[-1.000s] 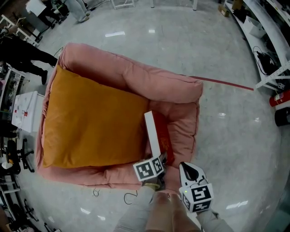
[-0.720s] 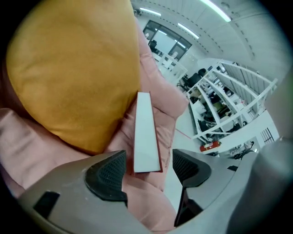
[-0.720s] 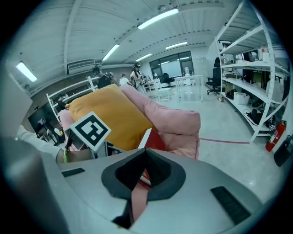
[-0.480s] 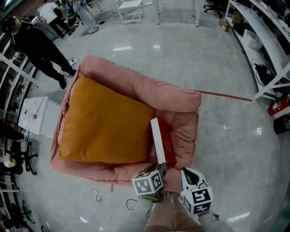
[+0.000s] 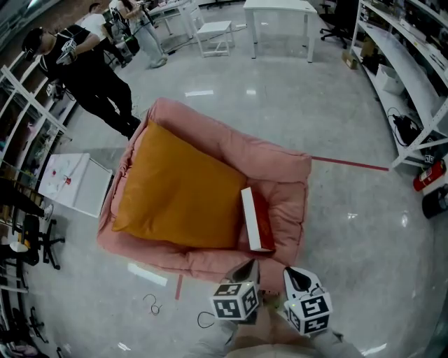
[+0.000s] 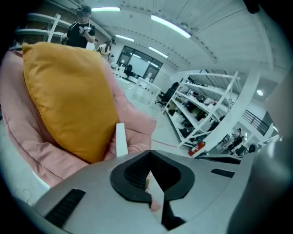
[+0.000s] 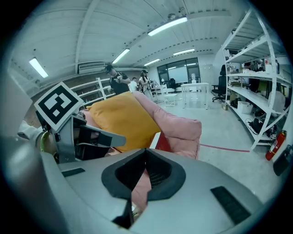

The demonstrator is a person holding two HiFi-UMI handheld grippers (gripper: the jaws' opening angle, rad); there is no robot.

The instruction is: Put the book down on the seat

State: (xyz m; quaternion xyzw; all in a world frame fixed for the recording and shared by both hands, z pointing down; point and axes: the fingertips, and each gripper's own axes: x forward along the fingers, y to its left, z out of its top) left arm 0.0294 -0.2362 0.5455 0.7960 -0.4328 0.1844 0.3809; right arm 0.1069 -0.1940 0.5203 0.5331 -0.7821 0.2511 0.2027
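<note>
A red-covered book with white page edges lies on the pink seat, wedged between the orange cushion and the seat's right arm. Both grippers hang below the seat's front edge, apart from the book. My left gripper is shut with nothing between its jaws; its view shows the book's white edge ahead beside the cushion. My right gripper sits just to its right, jaws together and empty. In the right gripper view, the book leans against the pink arm.
A low white table stands left of the seat. People stand at the upper left. A white desk and chair are at the back, shelving on the right. A cable lies on the floor in front.
The left gripper has drawn back from the book's near end and its jaws have closed. The book stays on the seat. The head view has pulled away, so the seat looks smaller.
</note>
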